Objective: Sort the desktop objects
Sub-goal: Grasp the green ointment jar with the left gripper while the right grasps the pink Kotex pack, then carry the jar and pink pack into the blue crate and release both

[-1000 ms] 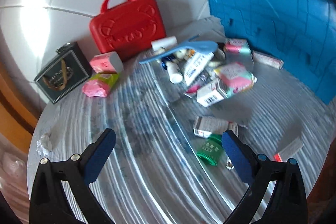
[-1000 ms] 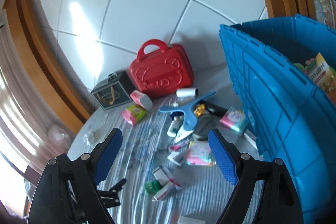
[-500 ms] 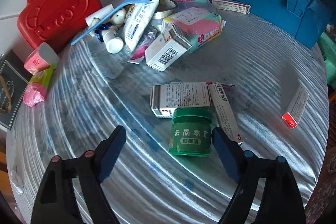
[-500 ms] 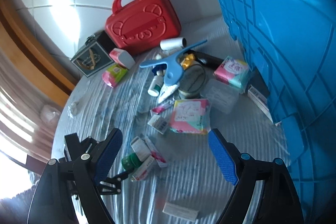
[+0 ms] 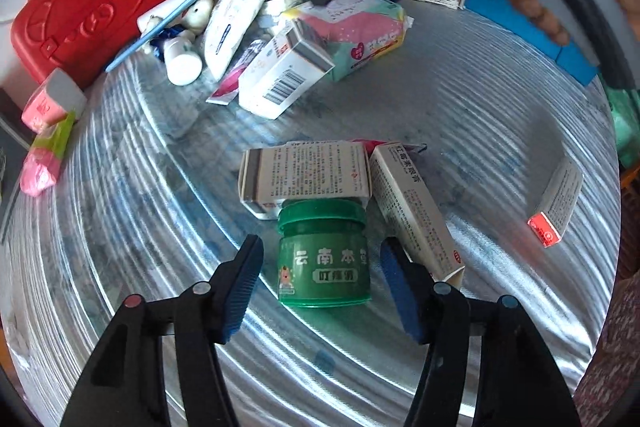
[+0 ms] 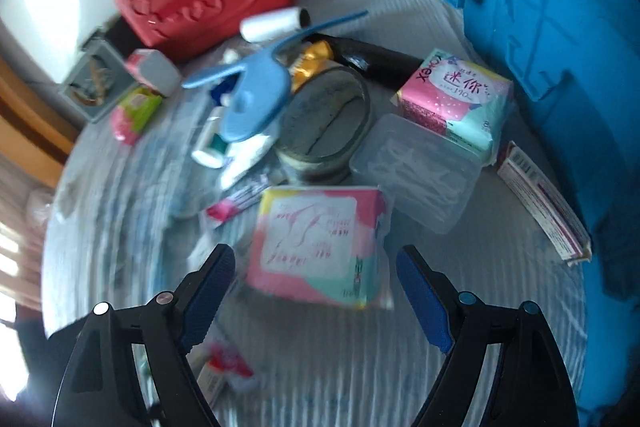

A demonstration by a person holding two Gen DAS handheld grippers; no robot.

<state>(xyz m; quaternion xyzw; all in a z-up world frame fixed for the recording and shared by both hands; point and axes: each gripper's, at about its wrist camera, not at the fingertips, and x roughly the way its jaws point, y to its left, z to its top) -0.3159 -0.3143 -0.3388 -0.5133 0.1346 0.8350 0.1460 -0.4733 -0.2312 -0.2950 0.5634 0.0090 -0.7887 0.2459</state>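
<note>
Left tool (image 5: 322, 277) spread around green jar (image 5: 323, 259) beside white cartons (image 5: 306, 177); rigid, light, probably slick plastic, best pinched across label band.

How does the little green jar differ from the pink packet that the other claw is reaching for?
The green jar is round, rigid and stands upright; the pink packet is flat, soft-looking and lies down. The jar is one colour; the packet mixes pink, yellow and mint. Both sit between open claws, left claw and right claw, ungrasped.
</note>
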